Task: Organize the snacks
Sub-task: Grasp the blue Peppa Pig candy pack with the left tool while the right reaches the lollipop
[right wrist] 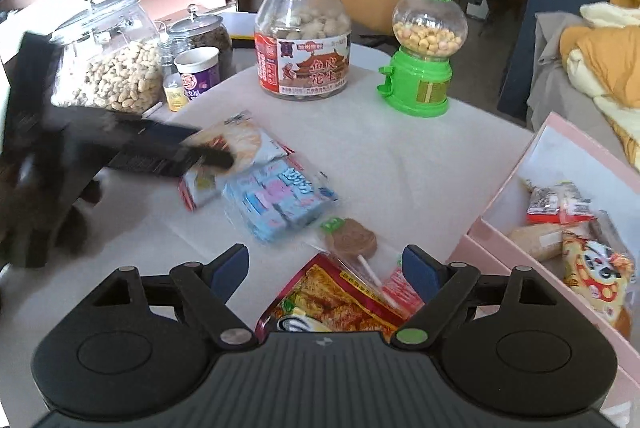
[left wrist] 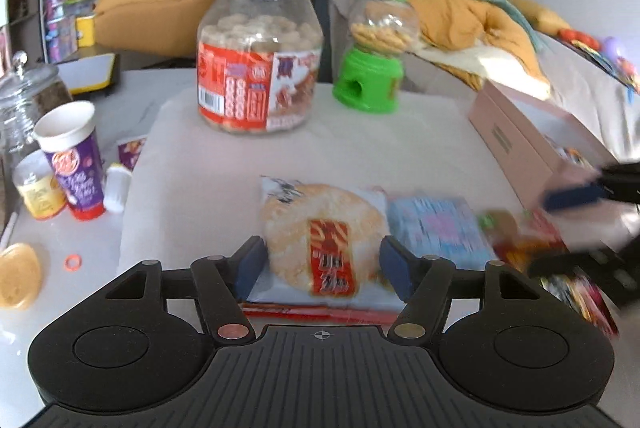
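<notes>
A round rice cracker packet (left wrist: 324, 228) with a red label lies flat on the white cloth. My left gripper (left wrist: 323, 266) is open around it, one blue pad on each side, neither clearly pressing. In the right wrist view this gripper (right wrist: 208, 152) shows as a dark blur over the same packet (right wrist: 240, 136). Beside it lies a blue candy pack (left wrist: 436, 228) (right wrist: 280, 200). My right gripper (right wrist: 325, 268) stands open above a red snack packet (right wrist: 332, 300) and a wrapped lollipop (right wrist: 354, 238). At the right, the pink box (right wrist: 500, 188) holds several packets (right wrist: 560, 208).
At the back of the cloth stand a gold-lidded peanut jar (right wrist: 303, 40) and a green candy dispenser (right wrist: 424, 60). To the left are a glass jar of peanuts (right wrist: 112, 68), a smaller glass jar, a paper cup (left wrist: 74, 156) and a small bottle. An orange blanket lies beyond the box.
</notes>
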Tool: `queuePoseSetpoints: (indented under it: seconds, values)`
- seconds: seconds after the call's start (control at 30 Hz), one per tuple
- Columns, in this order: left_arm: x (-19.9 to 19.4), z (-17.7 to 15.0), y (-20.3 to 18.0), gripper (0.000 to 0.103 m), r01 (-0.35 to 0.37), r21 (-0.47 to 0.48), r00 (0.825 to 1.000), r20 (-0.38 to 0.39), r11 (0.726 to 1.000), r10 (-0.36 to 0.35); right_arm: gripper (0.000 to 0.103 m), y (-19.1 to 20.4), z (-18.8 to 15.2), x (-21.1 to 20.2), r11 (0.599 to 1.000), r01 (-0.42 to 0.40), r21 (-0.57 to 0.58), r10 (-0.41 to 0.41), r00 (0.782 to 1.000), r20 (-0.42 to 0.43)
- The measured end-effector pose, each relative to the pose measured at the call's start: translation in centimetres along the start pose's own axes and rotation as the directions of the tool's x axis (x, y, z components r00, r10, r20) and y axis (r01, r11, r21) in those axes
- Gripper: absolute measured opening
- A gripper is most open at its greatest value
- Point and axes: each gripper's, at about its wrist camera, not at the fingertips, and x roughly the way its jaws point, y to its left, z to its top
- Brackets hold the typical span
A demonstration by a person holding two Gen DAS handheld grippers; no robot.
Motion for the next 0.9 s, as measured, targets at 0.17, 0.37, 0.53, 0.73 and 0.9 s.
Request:
queuePoseSetpoints:
  seconds: [0.17,0.37,0.53,0.73,0.9]
  values:
    - [-2.2,-1.4,0.1,0.066,-0.013,-0.027,1.0,0.012,1.0,0.013,0.084,-1.3,0.5,3.1,0.998,0.018,0.06,-0.016,0.999,-0.045]
    - [-3.7,0.3,-1.3,0.066,0.057,-0.019,0.995,0.087,0.998,-0.055,0.061,-2.7,0.2,3.8,0.993,-0.003,0.121,0.008,0.999,-0.039]
    - [-0.5,1.6,-5.0,0.066,0.056,0.044,0.998,0.039,0.997,-0.058,0.025,-2.9,-1.8,0.8,0.995,-0.015,0.097,0.02,0.999,-0.045]
    - [3.9,2.0,-8.2,0.071,-0.044,0.101,0.999,-0.002,0.994,0.044,0.023,-5.4,-5.7,-3.2,0.989,0.074,0.13,-0.071,0.997,-0.026]
    - [5.9,2.5,-8.6,0.074,-0.06,0.08,0.997,-0.04,0.995,0.063,0.047,-7.6,-8.4,-3.9,0.977,0.127,0.174,-0.122,0.992,-0.038]
